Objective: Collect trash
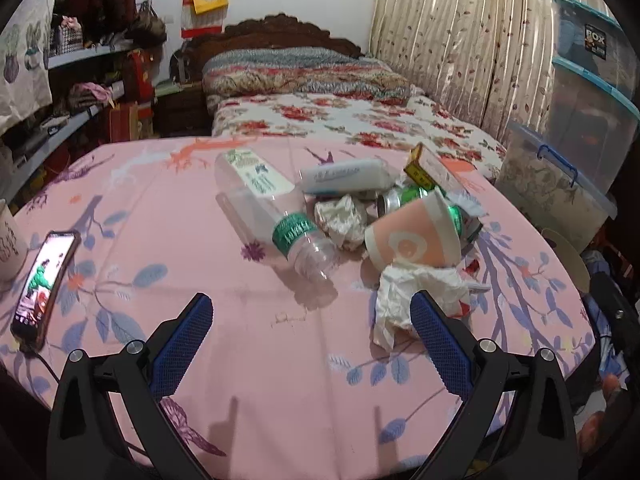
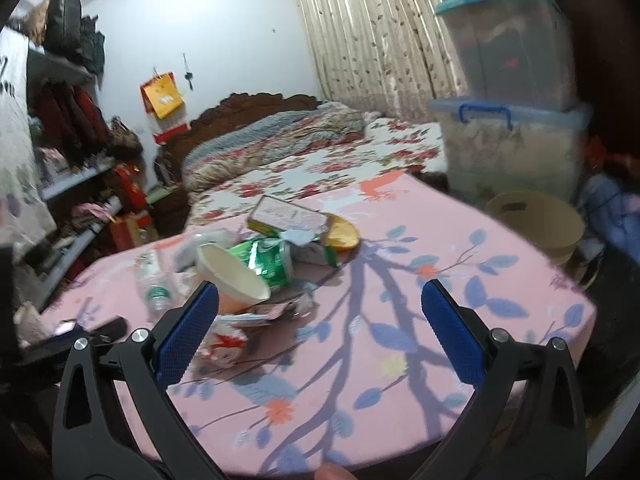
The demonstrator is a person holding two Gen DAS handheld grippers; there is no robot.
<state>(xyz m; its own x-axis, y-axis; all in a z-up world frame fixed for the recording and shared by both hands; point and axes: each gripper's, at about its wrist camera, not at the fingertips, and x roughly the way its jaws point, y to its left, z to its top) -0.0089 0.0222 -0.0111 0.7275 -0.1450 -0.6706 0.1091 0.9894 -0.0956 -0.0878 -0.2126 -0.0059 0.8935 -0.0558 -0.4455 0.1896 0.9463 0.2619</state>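
Both jaws wide open, nothing grabbed yet.
My left gripper [image 1: 310,316] hovers over the pink desk [image 1: 160,208]; the trash pile, bottle [image 1: 276,216], paper cup [image 1: 412,236] and tissue [image 1: 416,292], sits toward its far edge, right gripper [image 2: 320,312] beside it.
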